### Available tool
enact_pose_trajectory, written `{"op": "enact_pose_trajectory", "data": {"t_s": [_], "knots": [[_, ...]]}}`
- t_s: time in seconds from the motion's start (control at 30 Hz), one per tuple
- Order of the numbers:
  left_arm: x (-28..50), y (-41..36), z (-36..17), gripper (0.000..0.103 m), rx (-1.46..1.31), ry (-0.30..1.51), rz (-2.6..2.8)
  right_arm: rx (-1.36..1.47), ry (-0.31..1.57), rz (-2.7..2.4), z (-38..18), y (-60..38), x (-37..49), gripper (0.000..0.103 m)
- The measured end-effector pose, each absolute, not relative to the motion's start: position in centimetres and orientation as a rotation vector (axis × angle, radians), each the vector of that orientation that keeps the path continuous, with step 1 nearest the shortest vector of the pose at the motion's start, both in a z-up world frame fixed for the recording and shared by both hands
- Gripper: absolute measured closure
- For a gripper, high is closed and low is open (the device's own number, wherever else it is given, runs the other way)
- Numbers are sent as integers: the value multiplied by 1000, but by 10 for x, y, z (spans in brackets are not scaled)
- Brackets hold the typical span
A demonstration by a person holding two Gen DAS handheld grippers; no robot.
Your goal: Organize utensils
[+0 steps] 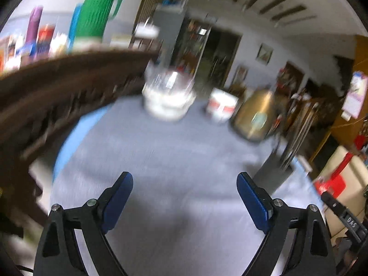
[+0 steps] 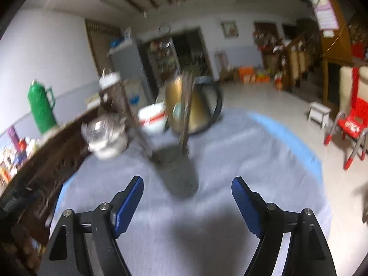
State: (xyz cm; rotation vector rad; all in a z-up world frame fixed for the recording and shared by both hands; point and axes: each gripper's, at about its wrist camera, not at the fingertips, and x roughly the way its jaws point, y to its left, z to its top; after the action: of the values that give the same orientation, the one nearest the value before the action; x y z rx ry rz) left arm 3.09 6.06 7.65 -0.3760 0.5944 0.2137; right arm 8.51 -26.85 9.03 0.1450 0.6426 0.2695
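Observation:
A grey utensil holder (image 2: 178, 172) stands on the grey table cloth (image 2: 230, 161) with several long utensils (image 2: 185, 105) sticking up out of it; it is blurred. It also shows in the left wrist view (image 1: 274, 176) at the right, with utensils (image 1: 299, 135) leaning out. My left gripper (image 1: 185, 179) is open and empty above the cloth. My right gripper (image 2: 187, 181) is open and empty, just short of the holder.
A gold kettle (image 1: 254, 117), a white tub (image 1: 220, 105) and a lidded white pot (image 1: 169, 96) stand at the table's far side. A dark wooden shelf (image 1: 57, 87) with a green thermos (image 1: 97, 11) runs along the left. A red chair (image 2: 352, 119) stands on the floor at right.

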Motion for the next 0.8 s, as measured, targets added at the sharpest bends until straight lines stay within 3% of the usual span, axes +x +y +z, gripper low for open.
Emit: {"op": "enact_pose_trajectory", "data": {"t_s": [0.13,0.8], "knots": [[29,56,55,11,-372,686,217,79,723,305,76,-248,80,21],[36,45,56,11,-312,723,197,51,710,309,81,-238,76,21]]}}
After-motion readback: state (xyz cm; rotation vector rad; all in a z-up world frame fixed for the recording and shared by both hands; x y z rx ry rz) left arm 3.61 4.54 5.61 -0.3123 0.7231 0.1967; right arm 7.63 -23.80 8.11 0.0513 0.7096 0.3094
